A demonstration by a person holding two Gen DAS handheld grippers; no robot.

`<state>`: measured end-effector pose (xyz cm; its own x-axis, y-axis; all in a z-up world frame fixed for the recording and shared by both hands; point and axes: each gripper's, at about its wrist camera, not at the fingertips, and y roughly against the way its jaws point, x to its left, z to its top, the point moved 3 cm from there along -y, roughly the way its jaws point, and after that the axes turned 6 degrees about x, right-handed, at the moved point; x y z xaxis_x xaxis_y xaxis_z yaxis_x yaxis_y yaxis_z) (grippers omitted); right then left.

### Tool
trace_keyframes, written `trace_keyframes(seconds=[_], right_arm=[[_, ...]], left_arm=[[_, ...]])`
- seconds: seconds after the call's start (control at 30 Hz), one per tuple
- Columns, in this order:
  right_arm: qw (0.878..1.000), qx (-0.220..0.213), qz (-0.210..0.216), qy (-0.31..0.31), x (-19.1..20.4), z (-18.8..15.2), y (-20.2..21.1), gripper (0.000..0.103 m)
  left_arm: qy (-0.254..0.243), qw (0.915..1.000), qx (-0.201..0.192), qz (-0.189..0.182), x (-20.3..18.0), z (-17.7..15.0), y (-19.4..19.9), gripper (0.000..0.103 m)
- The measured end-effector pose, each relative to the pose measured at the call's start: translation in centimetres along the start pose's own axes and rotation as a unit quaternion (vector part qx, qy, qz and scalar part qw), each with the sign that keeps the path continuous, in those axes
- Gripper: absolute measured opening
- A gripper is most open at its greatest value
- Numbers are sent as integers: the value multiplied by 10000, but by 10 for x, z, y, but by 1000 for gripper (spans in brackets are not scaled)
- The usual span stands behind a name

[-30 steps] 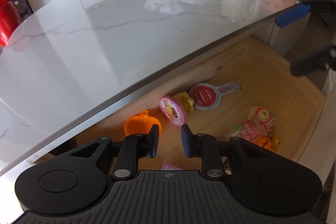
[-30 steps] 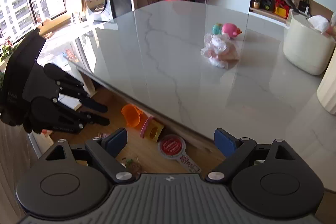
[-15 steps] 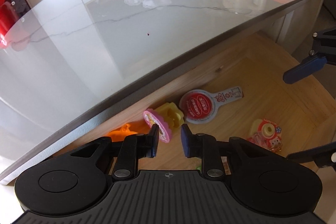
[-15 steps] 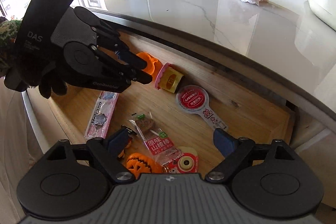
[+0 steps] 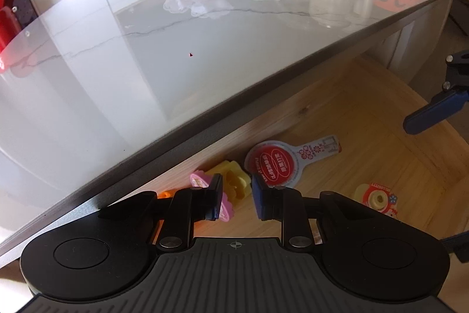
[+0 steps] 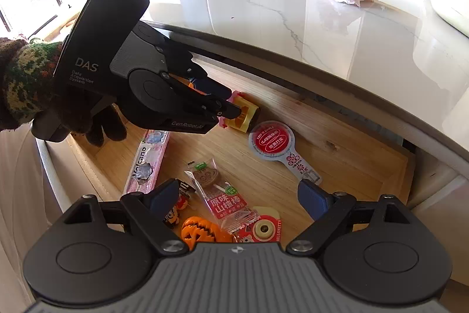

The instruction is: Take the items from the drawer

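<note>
Lying in one drawer: two pumpkins, one toothpaste box.

Open wooden drawer floor: yellow-pink toy, red paddle pack, pumpkin, snack packets.

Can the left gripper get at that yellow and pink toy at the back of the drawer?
Probably yes. The left gripper is already at the yellow and pink toy, jaws partly open with nothing between them and it. The tabletop overhangs the back of the drawer, but the toy lies clear of it.
</note>
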<state>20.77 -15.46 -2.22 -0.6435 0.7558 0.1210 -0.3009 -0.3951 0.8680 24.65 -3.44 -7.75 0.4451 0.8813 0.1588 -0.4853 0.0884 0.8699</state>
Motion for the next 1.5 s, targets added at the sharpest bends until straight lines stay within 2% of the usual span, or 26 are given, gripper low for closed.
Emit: trace_keyframes(seconds=[0.1, 0.37, 0.47, 0.53, 0.6, 0.67, 0.73, 0.83, 0.87, 0.93, 1.0, 1.07, 1.17, 1.2, 1.23, 1.3, 1.37, 1.43, 1.5], right_arm=[[10000, -23, -25, 2, 1, 0, 0, 89], [10000, -6, -23, -16, 0, -1, 1, 89], [10000, -16, -4, -38, 0, -1, 1, 89], [10000, 10, 30, -47, 0, -1, 0, 89], [10000, 24, 43, -46, 0, -1, -1, 90], [10000, 29, 67, -37, 0, -1, -1, 90], [9999, 54, 112, -55, 0, -1, -2, 91], [9998, 97, 151, -133, -2, -1, -4, 91], [9997, 106, 155, -143, -2, -1, -5, 91], [9997, 124, 149, -128, -1, -1, -6, 91], [9998, 145, 132, -100, -1, -1, -7, 91], [9998, 163, 108, -83, -1, -1, -7, 91], [9998, 165, 60, -88, 0, -1, -7, 91], [9998, 159, 48, -92, -1, -1, -7, 91], [9998, 151, 40, -99, -1, -1, -7, 91], [9998, 143, 47, -122, -1, -1, -7, 91], [9998, 137, 70, -151, -2, -1, -7, 91], [9997, 137, 103, -172, -3, -1, -7, 91], [9997, 135, 118, -188, -3, -1, -7, 91]], left_arm=[[-409, 9988, 55, 268, -7, -4, -6, 27], [-466, 9982, 103, 376, -11, -5, -5, 25], [-559, 9983, 137, 121, -14, -7, 2, 26], [-1025, 9939, 148, -372, -19, -12, 9, 26], [-1689, 9820, 367, -763, -22, -23, 15, 28], [-2167, 9689, 714, -958, -20, -35, 22, 28], [-1959, 9654, 1264, -1167, -8, -41, 23, 27], [-909, 9661, 2058, -1262, 22, -55, 25, 25], [-628, 9632, 2251, -1331, 33, -63, 27, 25], [-186, 9511, 2658, -1563, 41, -69, 21, 25], [-4, 9416, 2934, -1652, 41, -75, 14, 25], [-31, 9334, 3190, -1642, 38, -78, 3, 25], [164, 9272, 3283, -1796, 36, -79, -10, 26], [236, 9287, 3205, -1849, 36, -76, -12, 26], [295, 9339, 3028, -1880, 35, -72, -11, 26], [278, 9492, 2492, -1903, 31, -60, -2, 26], [5, 9617, 1916, -1959, 25, -48, 13, 26], [-269, 9649, 1766, -1924, 16, -42, 22, 26], [-263, 9659, 1824, -1818, 14, -43, 24, 26]])
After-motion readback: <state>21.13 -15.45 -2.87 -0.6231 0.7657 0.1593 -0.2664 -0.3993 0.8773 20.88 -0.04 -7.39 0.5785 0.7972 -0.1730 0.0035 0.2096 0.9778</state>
